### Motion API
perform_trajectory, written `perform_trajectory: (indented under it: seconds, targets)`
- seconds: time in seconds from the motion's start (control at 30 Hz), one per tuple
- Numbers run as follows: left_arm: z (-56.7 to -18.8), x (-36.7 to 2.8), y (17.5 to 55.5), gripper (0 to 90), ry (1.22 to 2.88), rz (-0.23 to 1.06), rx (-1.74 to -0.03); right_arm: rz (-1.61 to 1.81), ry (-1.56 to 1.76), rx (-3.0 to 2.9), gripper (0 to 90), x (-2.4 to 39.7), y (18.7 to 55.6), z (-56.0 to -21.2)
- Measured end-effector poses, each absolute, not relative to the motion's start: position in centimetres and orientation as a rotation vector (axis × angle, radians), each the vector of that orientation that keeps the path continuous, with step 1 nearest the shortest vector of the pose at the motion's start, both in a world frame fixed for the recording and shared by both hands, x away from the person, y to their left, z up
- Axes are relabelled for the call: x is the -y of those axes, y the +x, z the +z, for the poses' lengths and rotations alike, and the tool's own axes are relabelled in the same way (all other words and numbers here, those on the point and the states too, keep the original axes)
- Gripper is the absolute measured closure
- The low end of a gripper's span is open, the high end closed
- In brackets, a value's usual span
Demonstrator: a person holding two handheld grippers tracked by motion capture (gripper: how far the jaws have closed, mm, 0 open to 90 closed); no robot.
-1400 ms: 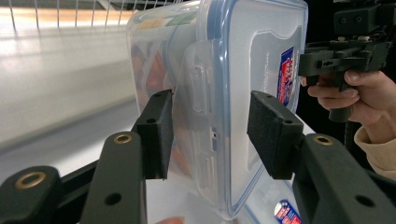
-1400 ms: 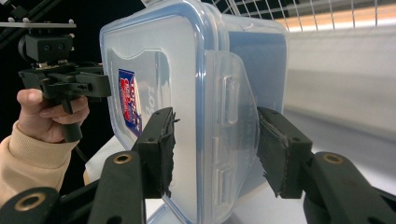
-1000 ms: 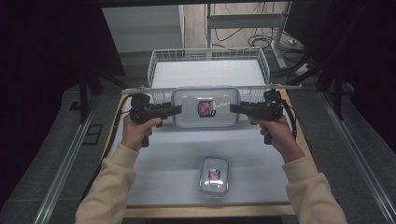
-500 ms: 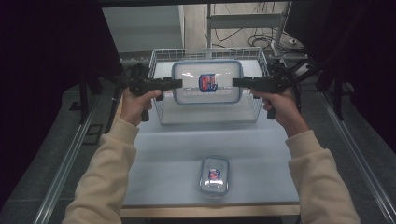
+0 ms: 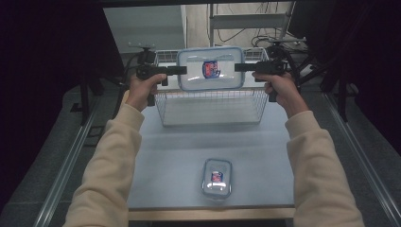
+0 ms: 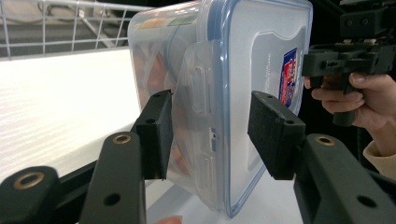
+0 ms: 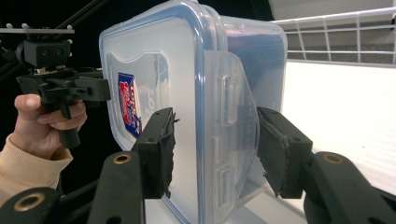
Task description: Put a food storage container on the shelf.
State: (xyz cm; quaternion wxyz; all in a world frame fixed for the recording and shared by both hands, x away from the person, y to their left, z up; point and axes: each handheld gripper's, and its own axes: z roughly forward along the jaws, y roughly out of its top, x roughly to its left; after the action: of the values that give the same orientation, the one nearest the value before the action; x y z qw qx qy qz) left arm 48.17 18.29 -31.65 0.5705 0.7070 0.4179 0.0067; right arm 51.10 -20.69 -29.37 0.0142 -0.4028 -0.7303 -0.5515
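Observation:
A large clear container [image 5: 211,68] with a blue-rimmed lid and a red-and-blue label hangs in the air, tilted with its lid toward me, above the wire basket [image 5: 210,101]. My left gripper [image 5: 182,70] is shut on its left end, the pads pressing either side of the latch flap [image 6: 198,84]. My right gripper [image 5: 239,67] is shut on its right end in the same way, around that flap [image 7: 231,107]. In the left gripper view the container [image 6: 233,93] shows coloured contents inside. A second, small lidded container [image 5: 217,178] lies on the table near the front edge.
The white wire basket stands at the back of the light table top [image 5: 179,156], its floor bare. Metal rails [image 5: 66,161] run along both sides of the table. Cables and a dark stand [image 5: 326,61] sit behind and to the right.
Both hands have carried the large container up and away from me, from just in front of the basket to above it. The small container has stayed put.

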Motion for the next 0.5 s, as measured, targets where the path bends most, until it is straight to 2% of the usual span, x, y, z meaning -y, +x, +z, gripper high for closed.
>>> perform_trajectory:
  seconds: [0.33, 0.47, 0.5]
  targets:
    - [-31.5, -18.1, 50.4, 50.3, 1.618, -0.014, -1.053, -1.694, -1.334, 2.187, 48.3, 20.8, 53.2, -30.2]
    - [-31.6, -17.8, 50.9, 49.7, 1.609, 0.026, -1.104, -1.671, -1.393, 2.184, 46.4, 20.5, 53.5, -30.0]
    - [-31.6, -17.6, 51.0, 52.2, 1.625, 0.031, -1.105, -1.659, -1.406, 2.197, 44.9, 20.4, 53.7, -30.0]
